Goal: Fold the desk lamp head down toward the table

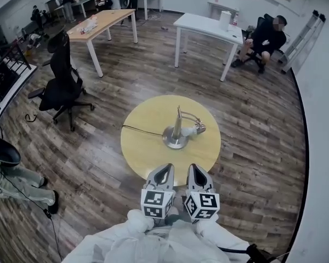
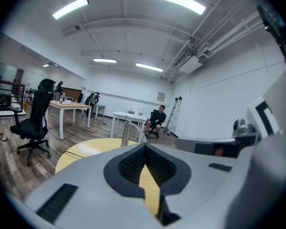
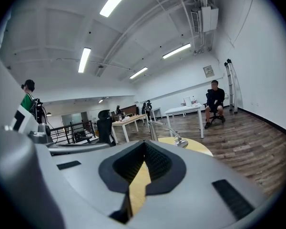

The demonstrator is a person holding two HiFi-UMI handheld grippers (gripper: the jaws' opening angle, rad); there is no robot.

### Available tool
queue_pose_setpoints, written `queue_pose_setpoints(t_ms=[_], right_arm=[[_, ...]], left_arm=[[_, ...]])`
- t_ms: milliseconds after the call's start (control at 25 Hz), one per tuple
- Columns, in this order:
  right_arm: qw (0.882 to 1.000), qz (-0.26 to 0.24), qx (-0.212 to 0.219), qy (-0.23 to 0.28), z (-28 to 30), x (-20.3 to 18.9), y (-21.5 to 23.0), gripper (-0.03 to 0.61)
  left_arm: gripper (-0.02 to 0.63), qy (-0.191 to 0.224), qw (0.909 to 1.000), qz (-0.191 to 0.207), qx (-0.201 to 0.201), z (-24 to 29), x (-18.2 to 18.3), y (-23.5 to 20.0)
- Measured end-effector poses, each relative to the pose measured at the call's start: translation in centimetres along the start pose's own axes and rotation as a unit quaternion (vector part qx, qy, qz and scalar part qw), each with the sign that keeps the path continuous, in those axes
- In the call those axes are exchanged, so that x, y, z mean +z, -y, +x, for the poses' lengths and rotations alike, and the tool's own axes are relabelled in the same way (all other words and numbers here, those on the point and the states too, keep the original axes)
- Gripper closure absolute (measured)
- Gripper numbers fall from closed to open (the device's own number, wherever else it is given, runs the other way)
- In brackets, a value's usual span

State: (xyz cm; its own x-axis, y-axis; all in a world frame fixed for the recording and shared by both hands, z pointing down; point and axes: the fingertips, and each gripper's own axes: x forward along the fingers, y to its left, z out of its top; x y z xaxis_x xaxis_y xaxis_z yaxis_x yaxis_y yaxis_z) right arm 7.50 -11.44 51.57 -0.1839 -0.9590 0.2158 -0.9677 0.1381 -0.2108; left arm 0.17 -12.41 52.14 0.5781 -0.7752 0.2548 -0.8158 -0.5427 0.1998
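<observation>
While the left tongs (image 1: 165, 169) and the right tongs (image 1: 194, 169) are held side by side at the lower centre of the head view, at the lower edge of the round yellow surface (image 1: 148, 119), both are seen closed together with nothing between them. The desk lamp (image 1: 178, 126) is stood at the middle of that surface, well apart from both. Its head (image 1: 199, 129) is bent low, right of the base (image 1: 174, 141).
</observation>
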Motion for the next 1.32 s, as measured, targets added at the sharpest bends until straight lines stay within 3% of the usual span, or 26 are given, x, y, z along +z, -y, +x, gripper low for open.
queue_pose_setpoints(t_ms=[160,880,1320], right_arm=[[1.000,-0.004,0.007,0.016,-0.4,1.3,0.2,0.568],[0.999,-0.025,0.023,0.014,0.5,1.8,0.5,0.568],[0.999,-0.027,0.021,0.007,0.8,1.4,0.8,0.568]], left_arm=[[0.612,0.010,0.9998,0.016,-0.002,-0.3,0.7,0.9],[0.612,0.022,0.9996,0.014,0.015,0.4,1.5,0.3],[0.612,0.006,0.9999,0.009,0.009,0.9,0.7,0.6]])
